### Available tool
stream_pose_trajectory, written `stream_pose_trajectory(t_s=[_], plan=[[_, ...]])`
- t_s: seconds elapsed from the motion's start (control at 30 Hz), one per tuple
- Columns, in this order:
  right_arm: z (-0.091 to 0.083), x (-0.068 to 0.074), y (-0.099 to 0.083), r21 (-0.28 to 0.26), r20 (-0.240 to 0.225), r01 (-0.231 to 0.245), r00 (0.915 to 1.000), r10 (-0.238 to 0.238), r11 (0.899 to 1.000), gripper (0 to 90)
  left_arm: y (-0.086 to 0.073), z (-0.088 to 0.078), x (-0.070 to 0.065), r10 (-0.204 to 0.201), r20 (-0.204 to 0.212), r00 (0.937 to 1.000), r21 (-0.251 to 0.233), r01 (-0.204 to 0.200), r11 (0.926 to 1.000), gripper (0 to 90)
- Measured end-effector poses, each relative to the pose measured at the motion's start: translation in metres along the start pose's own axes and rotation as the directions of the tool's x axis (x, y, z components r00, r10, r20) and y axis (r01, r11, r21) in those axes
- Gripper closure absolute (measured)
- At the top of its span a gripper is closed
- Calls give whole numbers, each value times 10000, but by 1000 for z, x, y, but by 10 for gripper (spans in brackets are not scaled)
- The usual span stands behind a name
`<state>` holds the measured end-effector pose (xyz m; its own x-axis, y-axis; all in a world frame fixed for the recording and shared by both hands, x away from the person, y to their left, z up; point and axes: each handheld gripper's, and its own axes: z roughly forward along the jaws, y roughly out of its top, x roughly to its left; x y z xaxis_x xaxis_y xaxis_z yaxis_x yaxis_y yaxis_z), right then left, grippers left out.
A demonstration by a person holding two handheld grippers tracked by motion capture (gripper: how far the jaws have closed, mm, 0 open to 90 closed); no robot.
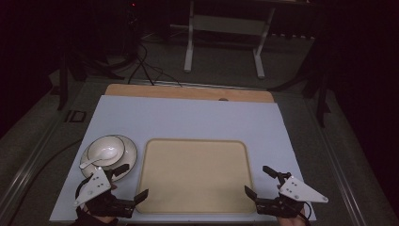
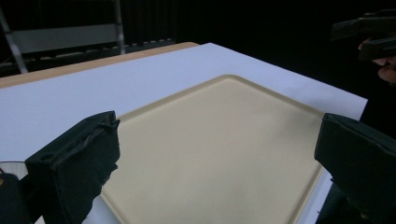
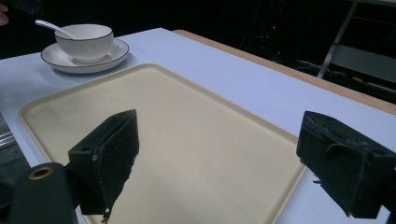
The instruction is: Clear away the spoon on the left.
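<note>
1. Worktop (image 1: 188, 117): I see a pale blue-white sheet over a wooden board, with a bare wood strip along the 12 o'clock edge.
2. Beige tray (image 1: 195, 176) lies flat at the near centre of the sheet and is bare inside. It is the thing closest to both tools.
3. Saucer (image 1: 127, 162) sits at 9 o'clock of the tray, just beside its rim. A white bowl (image 1: 106, 149) stands on it, and a spoon (image 1: 89, 162) leans in the bowl with its handle out toward 8 o'clock.
4. Left tool (image 1: 133, 182): jaws apart, nothing between them, at the tray's 7 o'clock corner.
5. Right tool (image 1: 256, 180): jaws apart, nothing held, at the tray's 5 o'clock corner.
6. Room: dark. Grey floor beyond 12 o'clock, with a white frame stand (image 1: 226, 28) and black cables (image 1: 141, 66).
</note>
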<state>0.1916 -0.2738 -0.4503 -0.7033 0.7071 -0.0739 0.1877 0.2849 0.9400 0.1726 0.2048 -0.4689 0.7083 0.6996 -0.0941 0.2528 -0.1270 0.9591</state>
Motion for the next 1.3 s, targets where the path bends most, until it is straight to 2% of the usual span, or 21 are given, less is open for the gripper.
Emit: stream_pose_trajectory(t_s=[0.2, 0.23, 0.27, 0.33, 0.4, 0.6, 0.83, 1.07, 1.3], plan=[[-1, 0, 0, 4, -73, 11, 10000, -11, 10000, 131, -1, 3, 0, 79, 147, 9999, 280, -83, 9996, 7], [-1, 0, 0, -31, -132, -12, 9999, 12, 10000, 130, -1, 4, 0, 89, 278, 9996, 333, -99, 9994, 7], [-2, 0, 0, -76, -167, -14, 9999, 13, 10000, 129, -1, 5, 0, 113, 220, 9997, 380, -121, 9992, 6], [-2, 0, 1, -132, -221, -10, 9998, 7, 9999, 128, -1, 6, 0, 89, 440, 9990, 534, -113, 9985, 6], [-3, 1, 1, -163, -260, -18, 9997, 14, 9999, 128, -2, 7, 0, 121, 482, 9988, 674, -153, 9976, 7], [-1, 3, 2, -89, -230, 174, 9996, -176, 9998, 128, 3, 8, -5, 302, 585, 9978, 917, -355, 9952, 7], [-2, 3, 2, -193, -252, 134, 9996, -139, 9997, 128, 17, 3, -7, 341, 730, 9967, 926, -408, 9949, 7], [-2, 5, 3, -281, -356, 141, 9993, -151, 9995, 128, 36, -1, -11, 662, 968, 9931, 1068, -765, 9913, 8], [-2, 6, 4, -297, -391, 209, 9990, -221, 9993, 128, 55, -3, -9, 763, 1189, 9900, 1086, -893, 9901, 14]])
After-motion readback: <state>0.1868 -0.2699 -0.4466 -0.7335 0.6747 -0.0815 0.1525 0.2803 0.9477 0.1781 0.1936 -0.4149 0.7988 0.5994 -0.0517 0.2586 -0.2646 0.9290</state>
